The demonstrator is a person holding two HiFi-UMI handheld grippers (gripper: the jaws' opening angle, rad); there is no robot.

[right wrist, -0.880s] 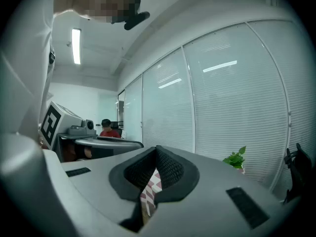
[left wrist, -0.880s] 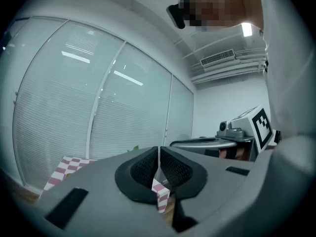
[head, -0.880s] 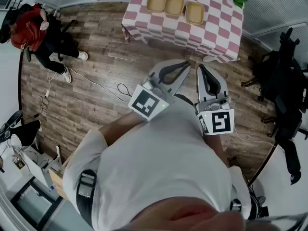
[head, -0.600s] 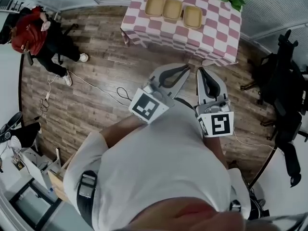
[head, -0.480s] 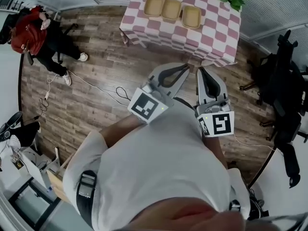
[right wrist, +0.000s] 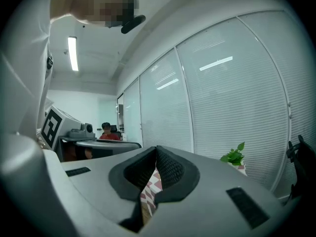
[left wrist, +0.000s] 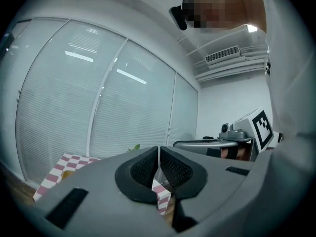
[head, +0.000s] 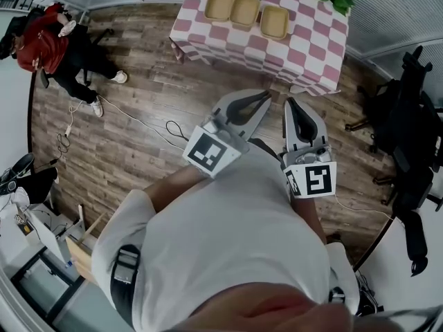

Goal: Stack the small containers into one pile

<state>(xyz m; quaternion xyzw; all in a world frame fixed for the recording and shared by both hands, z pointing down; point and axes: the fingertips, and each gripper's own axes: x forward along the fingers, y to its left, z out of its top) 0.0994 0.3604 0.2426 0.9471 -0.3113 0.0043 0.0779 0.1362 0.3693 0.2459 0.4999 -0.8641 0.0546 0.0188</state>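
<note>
Jaws on the left gripper [head: 268, 96] and right gripper [head: 289, 103] are squeezed together, holding nothing. Both point level, side by side. Three small containers [head: 246, 10] sit in a row on the checked worktop [head: 304, 47], well ahead.

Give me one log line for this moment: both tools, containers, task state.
left tool: shut, empty | right tool: shut, empty | containers: three in a row on table, unstacked | task: not started
</note>
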